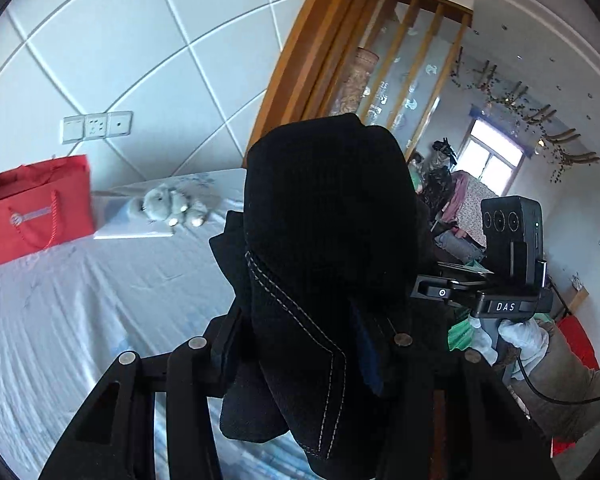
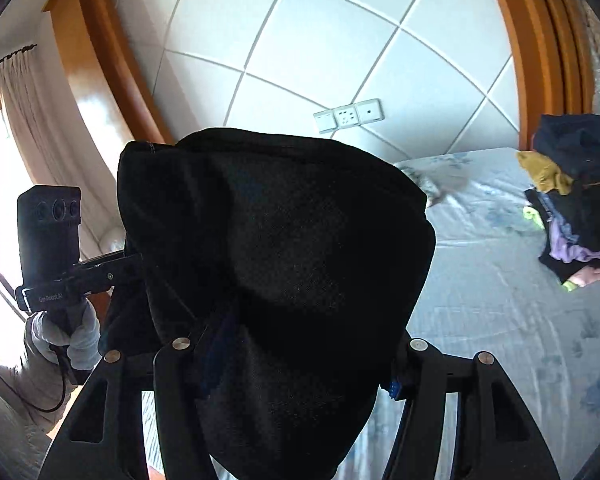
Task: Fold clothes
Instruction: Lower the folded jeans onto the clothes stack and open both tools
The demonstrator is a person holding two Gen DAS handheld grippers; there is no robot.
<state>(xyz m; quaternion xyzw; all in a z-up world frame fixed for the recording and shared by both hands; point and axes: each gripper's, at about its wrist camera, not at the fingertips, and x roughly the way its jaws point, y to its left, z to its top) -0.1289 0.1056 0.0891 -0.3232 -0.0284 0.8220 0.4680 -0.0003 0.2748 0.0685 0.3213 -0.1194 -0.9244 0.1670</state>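
A black garment with white stitching (image 1: 324,240) is bunched over my left gripper (image 1: 304,344), which is shut on it and holds it above the bed. The same black garment (image 2: 276,248) drapes over my right gripper (image 2: 300,352), also shut on it. The cloth hides both sets of fingertips. The right gripper shows in the left wrist view (image 1: 452,292), at the garment's edge. The left gripper shows in the right wrist view (image 2: 112,268) in the same way.
A bed with a pale blue floral sheet (image 1: 80,300) lies below. On it are a red gift bag (image 1: 40,208), a grey plush toy (image 1: 172,204) on a pillow, and a pile of clothes (image 2: 580,200) at the right. A tiled wall with sockets (image 2: 348,114) is behind.
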